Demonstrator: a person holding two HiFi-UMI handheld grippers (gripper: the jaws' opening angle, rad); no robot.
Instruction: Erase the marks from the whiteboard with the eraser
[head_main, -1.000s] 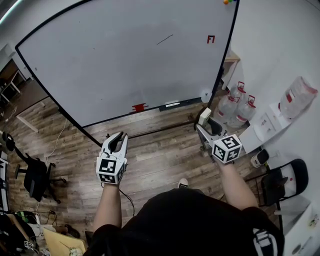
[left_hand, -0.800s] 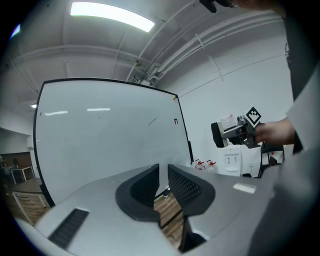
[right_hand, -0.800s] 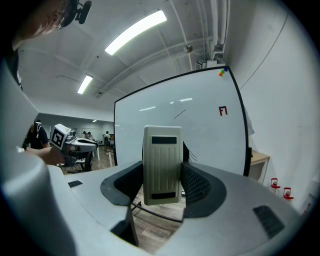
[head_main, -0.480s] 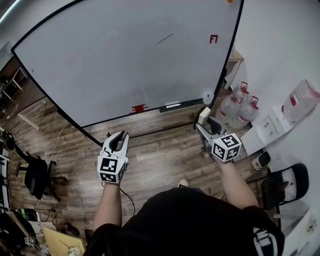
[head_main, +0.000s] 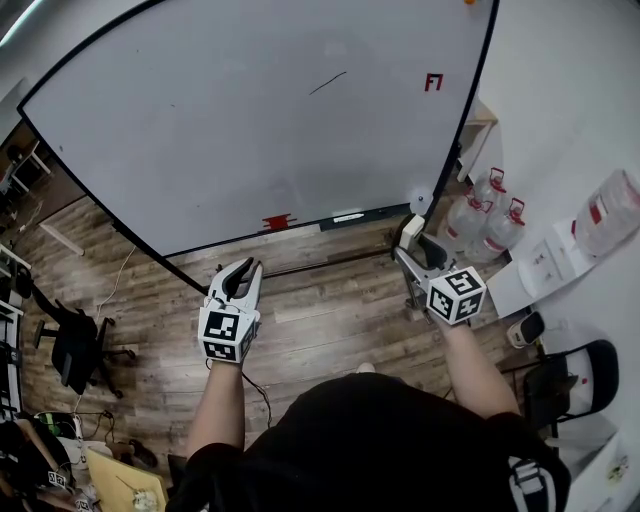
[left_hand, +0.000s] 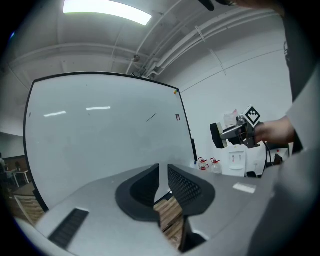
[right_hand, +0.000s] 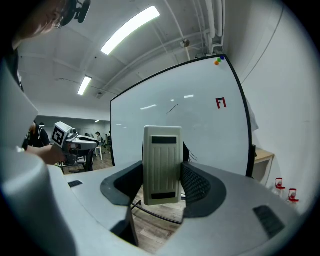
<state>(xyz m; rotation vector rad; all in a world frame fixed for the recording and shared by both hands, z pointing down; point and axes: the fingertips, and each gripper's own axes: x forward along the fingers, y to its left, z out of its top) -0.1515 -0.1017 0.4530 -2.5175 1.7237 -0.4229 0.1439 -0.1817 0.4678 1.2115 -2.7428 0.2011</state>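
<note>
You hold both forearms out in front of you over the wooden floor (head_main: 320, 310), the two grippers level with each other and pointing at the whiteboard (head_main: 230, 130). Your left gripper (head_main: 243, 270) has its jaws drawn nearly together, with only a thin slit between them and nothing in it. Your right gripper (head_main: 415, 245) is clamped on the one eraser (head_main: 409, 230), which stands upright in the jaws, short of the board's lower right corner and not touching it. Two marks show on the board: one black stroke (head_main: 328, 82) and one red mark (head_main: 433, 82).
</note>
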